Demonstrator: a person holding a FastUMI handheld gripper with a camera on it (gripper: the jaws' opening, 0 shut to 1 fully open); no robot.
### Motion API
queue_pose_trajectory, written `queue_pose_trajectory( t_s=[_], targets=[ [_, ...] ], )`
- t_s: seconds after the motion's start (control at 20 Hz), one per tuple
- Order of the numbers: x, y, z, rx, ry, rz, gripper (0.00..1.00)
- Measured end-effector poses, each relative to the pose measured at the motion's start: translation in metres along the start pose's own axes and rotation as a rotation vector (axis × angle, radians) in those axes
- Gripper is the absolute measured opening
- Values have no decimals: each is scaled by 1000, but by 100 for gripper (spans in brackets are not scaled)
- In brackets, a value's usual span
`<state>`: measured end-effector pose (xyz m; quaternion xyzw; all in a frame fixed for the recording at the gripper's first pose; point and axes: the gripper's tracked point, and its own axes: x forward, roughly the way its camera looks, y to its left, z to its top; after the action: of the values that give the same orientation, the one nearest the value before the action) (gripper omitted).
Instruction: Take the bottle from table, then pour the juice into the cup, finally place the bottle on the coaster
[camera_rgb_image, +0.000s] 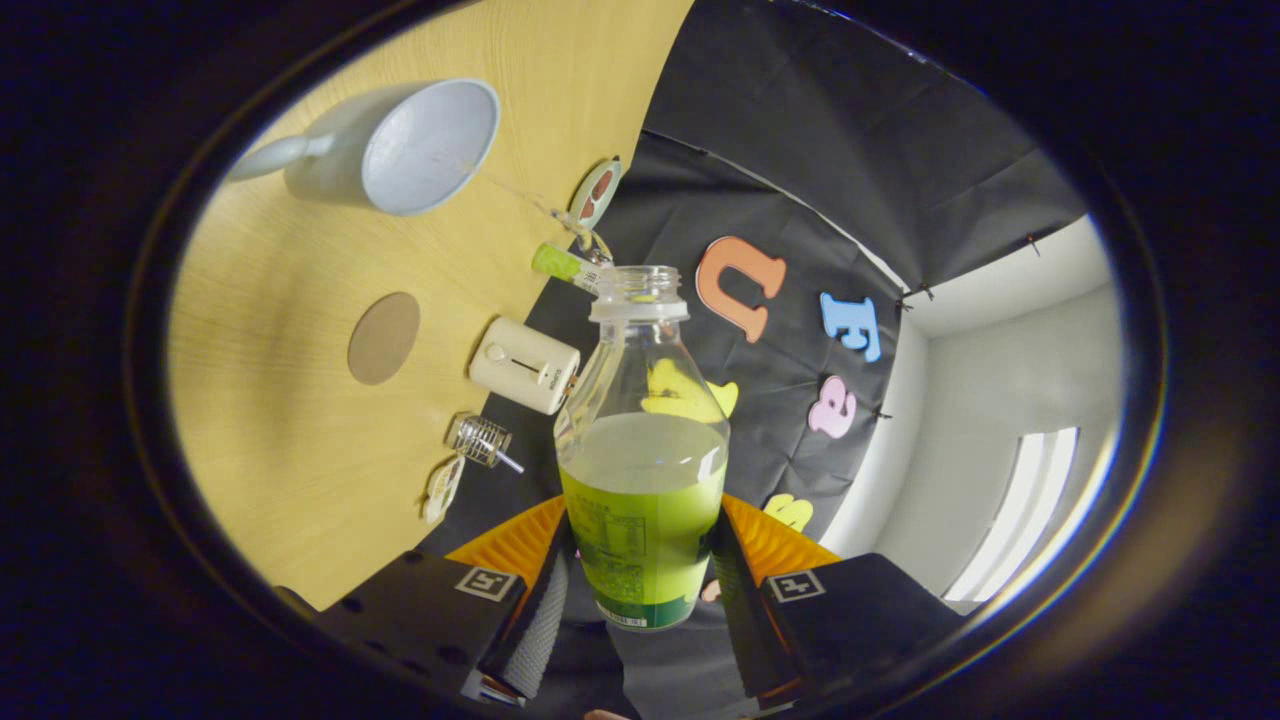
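Observation:
My gripper (642, 570) is shut on a clear uncapped bottle (640, 440) with a green label, both fingers pressing on its lower body. The bottle holds pale juice up to about its shoulder, and its open neck points away from the fingers. The whole view is rolled, so the wooden table (290, 430) stands off to the left side. A white cup (400, 145) with a handle rests on the table well beyond the fingers and to the left, its mouth facing me. A round brown coaster (384, 338) lies on the table between the cup and the fingers.
A cream cylinder-shaped device (524, 365), a small clear ribbed container (480, 440) and a little green tube (562, 263) lie along the table's far edge by the black cloth wall. A white room wall and a window (1020, 510) show to the right.

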<state>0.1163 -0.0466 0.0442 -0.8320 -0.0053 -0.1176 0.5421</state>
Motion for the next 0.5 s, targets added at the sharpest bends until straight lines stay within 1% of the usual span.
queue_pose_trajectory(
  t_s=[0.5],
  targets=[
    [-1, -11, 4, -59, -15, -38, 76]
  ],
)
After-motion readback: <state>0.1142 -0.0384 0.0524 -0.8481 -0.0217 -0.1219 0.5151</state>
